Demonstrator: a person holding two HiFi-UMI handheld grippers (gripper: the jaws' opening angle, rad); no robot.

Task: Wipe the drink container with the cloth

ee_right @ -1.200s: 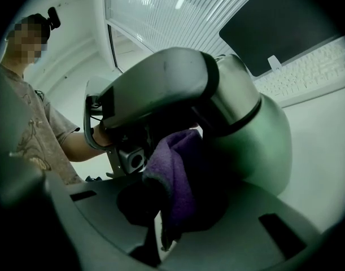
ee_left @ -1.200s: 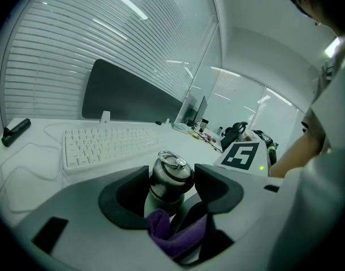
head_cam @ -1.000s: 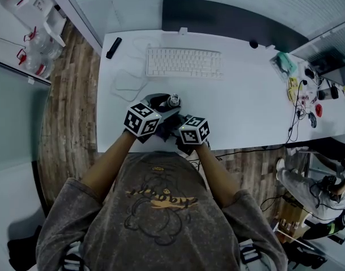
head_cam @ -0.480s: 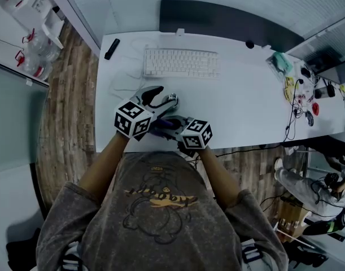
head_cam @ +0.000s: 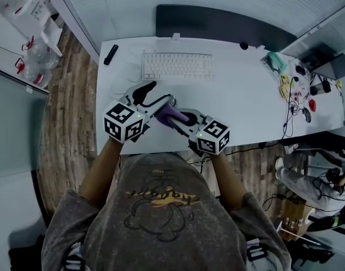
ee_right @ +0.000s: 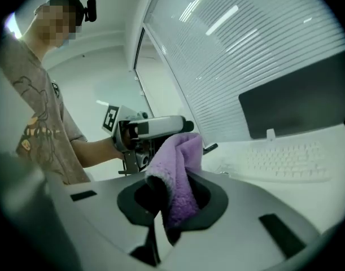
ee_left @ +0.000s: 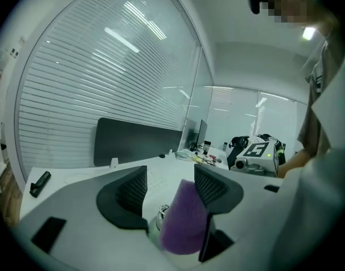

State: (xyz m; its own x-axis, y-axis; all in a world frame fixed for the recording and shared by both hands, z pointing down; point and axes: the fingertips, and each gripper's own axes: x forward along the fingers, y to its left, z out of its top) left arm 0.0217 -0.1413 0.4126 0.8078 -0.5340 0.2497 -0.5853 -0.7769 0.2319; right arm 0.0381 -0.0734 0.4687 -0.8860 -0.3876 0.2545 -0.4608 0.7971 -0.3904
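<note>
My left gripper point(head_cam: 159, 95) hovers over the near part of the white table point(head_cam: 245, 106), its jaws set wide around the drink container point(ee_left: 161, 214). Only the container's shiny top shows, low between the pads. A purple cloth point(ee_left: 183, 222) covers the rest and touches the right-hand pad. My right gripper point(head_cam: 182, 118) comes in from the right, shut on that cloth point(ee_right: 180, 162), which bulges up out of its jaws. In the head view the cloth point(head_cam: 173, 113) lies between the two grippers. The right gripper view shows the left gripper point(ee_right: 147, 130) just behind the cloth.
A white keyboard point(head_cam: 177, 65) lies beyond the grippers, with a dark panel point(head_cam: 217, 22) along the table's far edge. A black remote point(head_cam: 110, 54) sits at the far left corner. Small clutter and cables point(head_cam: 296, 78) fill the right end. The near table edge is just under the grippers.
My left gripper's cube has swung left and nearer to the person. The right gripper has shifted right, and the purple cloth now shows between the two grippers.
</note>
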